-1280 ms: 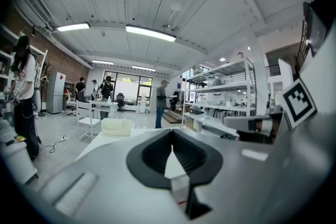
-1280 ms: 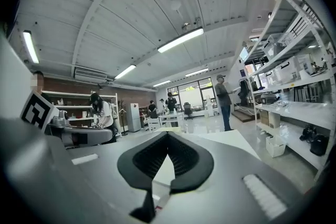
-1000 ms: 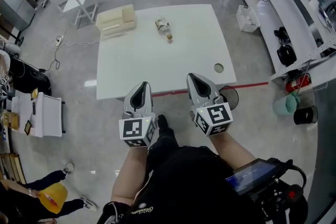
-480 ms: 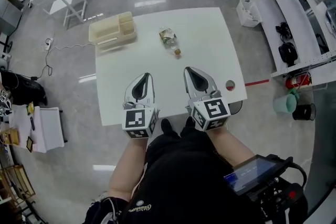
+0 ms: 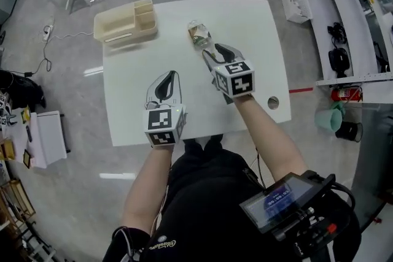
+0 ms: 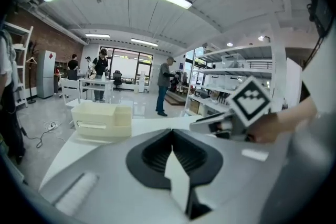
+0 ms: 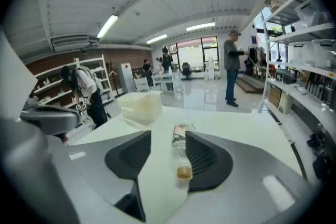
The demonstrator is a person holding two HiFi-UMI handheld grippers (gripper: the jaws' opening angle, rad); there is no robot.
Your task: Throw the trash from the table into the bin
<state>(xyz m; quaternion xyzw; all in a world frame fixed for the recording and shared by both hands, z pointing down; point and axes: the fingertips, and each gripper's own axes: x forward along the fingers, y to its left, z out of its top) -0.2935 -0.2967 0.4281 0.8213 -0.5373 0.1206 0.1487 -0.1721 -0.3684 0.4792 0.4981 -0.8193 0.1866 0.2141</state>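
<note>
Head view: right claw (image 5: 210, 52) opening around bottle (image 5: 198, 34); left claw (image 5: 170, 77) together; organizer (image 5: 126, 21) beyond.

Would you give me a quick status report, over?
Left gripper shut, empty. Right gripper jaws opening around bottle, not gripped. Bottle lying on table; nothing in the way.

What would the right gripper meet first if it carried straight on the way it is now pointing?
Most likely the plastic bottle, lying on the white table with its cap towards the right gripper. The jaws are opening, and the bottle lines up with their gap; exact depth is unclear.
</note>
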